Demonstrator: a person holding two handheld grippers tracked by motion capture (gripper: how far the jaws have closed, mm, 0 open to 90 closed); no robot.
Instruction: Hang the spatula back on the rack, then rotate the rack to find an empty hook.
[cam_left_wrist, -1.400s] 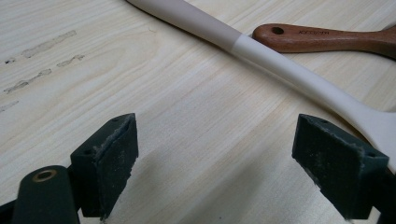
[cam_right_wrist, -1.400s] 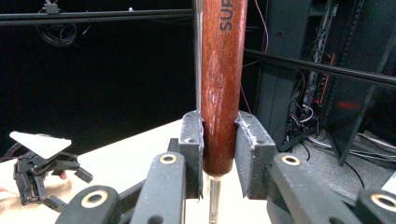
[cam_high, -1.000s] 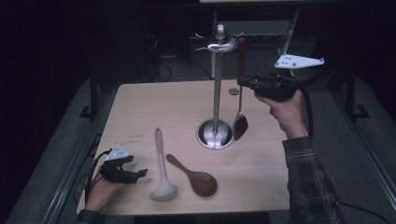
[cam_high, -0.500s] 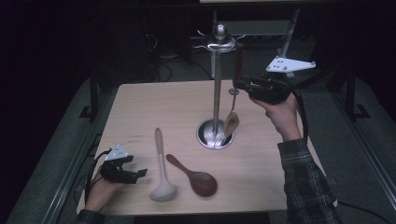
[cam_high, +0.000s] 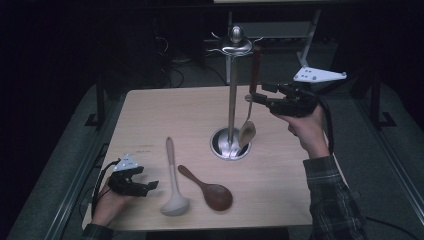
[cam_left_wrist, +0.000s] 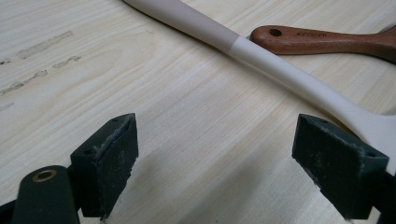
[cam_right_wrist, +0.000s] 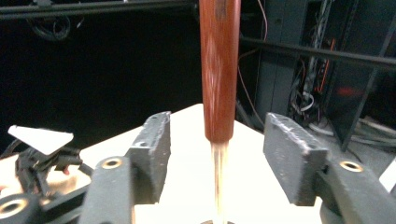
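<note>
While one utensil already hangs on the rack (cam_high: 233, 90), two remain on the tabletop (cam_high: 165, 115), so the job of hanging them looks about a third done.

Hung spoon (cam_high: 248, 131): dark red-brown wooden handle up at a hook, thin pale metal neck, small oval bowl just above the rack's base. It hangs free between the fingers of the right gripper (cam_high: 259, 94), which have just been opening and now stand apart on either side of the handle without pressing it.

Rack: polished metal post with a knob on top, curved hook arms, round shiny dish-shaped base.

Ladle (cam_high: 173, 180): long smooth handle, tan at the upper part and cream-white below, ending in a rounded cup; lies near the front edge.

Wooden spoon (cam_high: 209, 188): dark reddish, glossy, broad oval bowl, a hole in the handle end; lies just beside the ladle.

Left gripper (cam_high: 146, 186): rests low on the tabletop, fingers (cam_left_wrist: 108, 163) wide apart and empty, the ladle's cup close by one of them.

Tabletop: pale, fine-grained wood.
</note>
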